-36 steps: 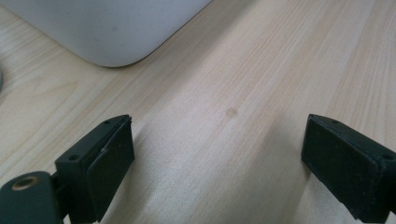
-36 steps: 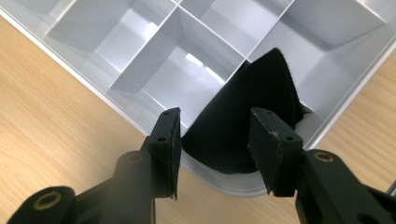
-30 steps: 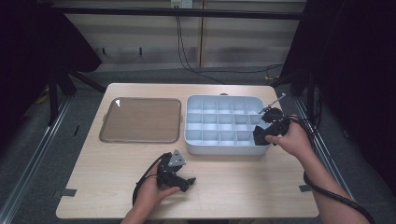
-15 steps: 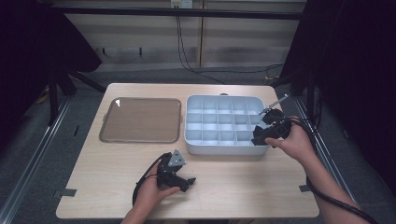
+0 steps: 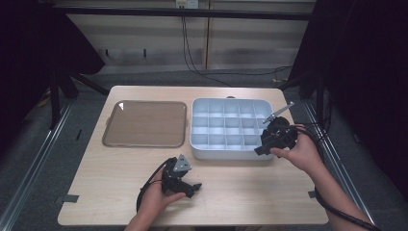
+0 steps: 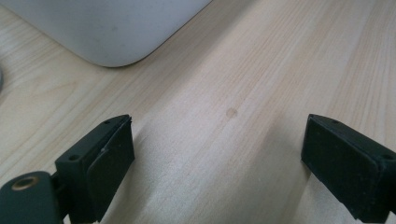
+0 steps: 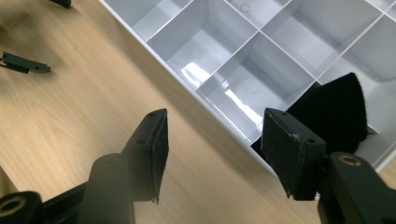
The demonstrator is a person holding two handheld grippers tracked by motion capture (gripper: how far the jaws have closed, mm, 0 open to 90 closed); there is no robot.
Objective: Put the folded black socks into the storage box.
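Note:
A white divided bin (image 5: 226,152) stands right of the table's middle. In the right gripper view a black soft piece (image 7: 337,105) lies in a compartment of the bin (image 7: 219,112) near its front corner. My right gripper (image 7: 215,156) hovers over the bin's front rim, open, with nothing between its pads; its jaws have just been opening. From the high view the right gripper (image 5: 259,150) sits at the bin's front right corner. My left gripper (image 5: 194,186) rests low over the wood in front of the bin. The left gripper (image 6: 215,172) is open wide over bare table.
A flat brown tray (image 5: 144,124) lies to the left of the bin. The wooden table (image 5: 250,192) has free room along its front edge. A corner of the bin's wall (image 6: 107,32) is close ahead of the left gripper. Cables trail from both grippers.
The right gripper has drawn back from over the bin's right compartments toward its front right corner. The left hand has stayed where it was.

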